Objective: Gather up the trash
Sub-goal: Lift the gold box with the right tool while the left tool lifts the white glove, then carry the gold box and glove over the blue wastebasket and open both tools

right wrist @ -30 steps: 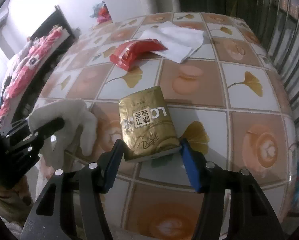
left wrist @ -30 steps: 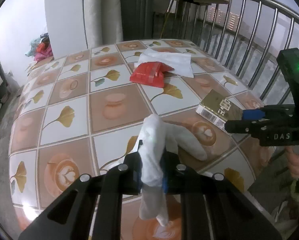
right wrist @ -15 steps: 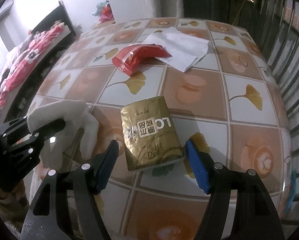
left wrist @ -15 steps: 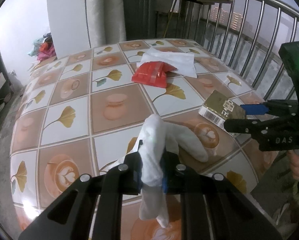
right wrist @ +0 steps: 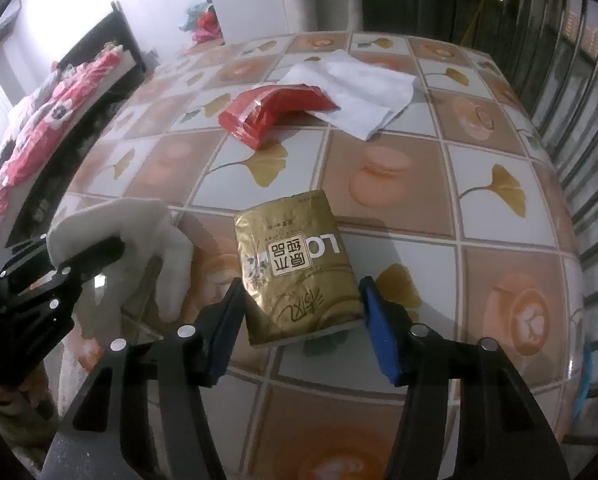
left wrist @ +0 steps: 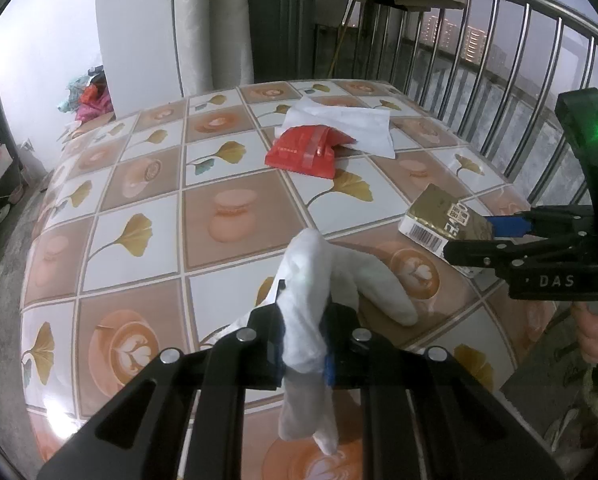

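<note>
Left claw (left wrist: pixel 305 344) clenched on a crumpled white tissue (left wrist: pixel 311 300): wad pinched between the pads, loose ends flopping ahead of the tips onto the counter (left wrist: pixel 139 184) and dangling under them. Pinching it mid-wad probably keeps the whole limp piece together for carrying off.

Right claw (right wrist: pixel 303 320) has its jaws closing around a gold tissue pack (right wrist: pixel 295 268). Pack lies flat on the counter, near end between the blue pads (right wrist: pixel 379 332); left pad looks at the pack's edge, right pad shows a small gap, so not gripped yet, I judge. Straddling the short side likely lets the pads bite the two long edges.

Farther ahead of both claws, well apart from them: red wrapper (right wrist: pixel 271 112) resting partly on a flat white napkin (right wrist: pixel 363 92), both untouched. Railing (left wrist: pixel 499 60) lies beyond the counter's far edge. No bin visible in either view.

Task looks early: one piece in hand, one being taken, two left.
</note>
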Demonstrator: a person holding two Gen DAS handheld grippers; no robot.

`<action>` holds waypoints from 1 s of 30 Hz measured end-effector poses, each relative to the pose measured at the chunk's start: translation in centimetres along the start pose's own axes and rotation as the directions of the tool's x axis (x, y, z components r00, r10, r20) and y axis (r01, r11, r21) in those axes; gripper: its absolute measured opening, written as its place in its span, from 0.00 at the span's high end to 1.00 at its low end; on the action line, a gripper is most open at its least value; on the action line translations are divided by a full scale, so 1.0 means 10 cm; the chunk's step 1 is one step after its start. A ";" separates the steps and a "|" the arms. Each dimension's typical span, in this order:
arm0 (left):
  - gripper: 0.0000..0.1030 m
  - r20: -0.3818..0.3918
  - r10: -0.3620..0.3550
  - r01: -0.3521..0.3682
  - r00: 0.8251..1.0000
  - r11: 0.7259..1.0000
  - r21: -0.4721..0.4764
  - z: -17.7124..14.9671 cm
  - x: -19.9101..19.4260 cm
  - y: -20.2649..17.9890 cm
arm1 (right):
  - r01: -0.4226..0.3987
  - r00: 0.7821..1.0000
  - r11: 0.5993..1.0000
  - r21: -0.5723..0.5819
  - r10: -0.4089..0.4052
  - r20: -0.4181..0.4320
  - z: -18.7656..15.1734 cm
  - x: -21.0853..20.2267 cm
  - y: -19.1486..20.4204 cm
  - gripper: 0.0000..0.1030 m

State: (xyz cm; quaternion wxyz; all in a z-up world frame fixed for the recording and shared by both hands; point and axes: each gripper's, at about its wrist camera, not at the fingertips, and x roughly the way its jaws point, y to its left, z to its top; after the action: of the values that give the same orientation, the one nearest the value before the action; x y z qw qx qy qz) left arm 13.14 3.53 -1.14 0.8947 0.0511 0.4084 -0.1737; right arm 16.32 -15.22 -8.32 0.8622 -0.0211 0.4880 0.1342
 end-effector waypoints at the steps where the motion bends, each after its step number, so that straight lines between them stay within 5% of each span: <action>1: 0.87 0.001 0.000 0.000 1.000 1.000 0.000 0.01 0.00 0.00 | -0.003 1.000 1.000 0.000 0.003 0.001 0.00 -0.01 0.00 0.48; 20: 0.88 0.084 -0.015 0.014 0.996 1.000 0.010 0.20 -0.32 -0.11 | -0.038 0.995 0.999 0.038 0.034 0.092 0.09 -0.38 -0.10 0.48; 26: 0.88 0.154 -0.096 0.088 0.983 0.994 0.062 0.47 -0.58 -0.34 | -0.052 0.978 0.992 0.118 0.027 0.206 0.02 -0.88 -0.38 0.48; 30: 0.88 0.183 -0.226 0.206 0.957 0.971 0.122 0.72 -0.69 -0.65 | -0.059 0.960 0.975 0.215 -0.004 0.279 -0.13 -1.27 -0.77 0.48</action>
State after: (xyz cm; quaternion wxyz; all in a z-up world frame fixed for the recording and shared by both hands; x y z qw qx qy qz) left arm 11.81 -2.40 9.16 0.9024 0.0342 0.3123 -0.2950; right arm 11.02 -25.51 1.06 0.9170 0.1011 0.3746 0.0927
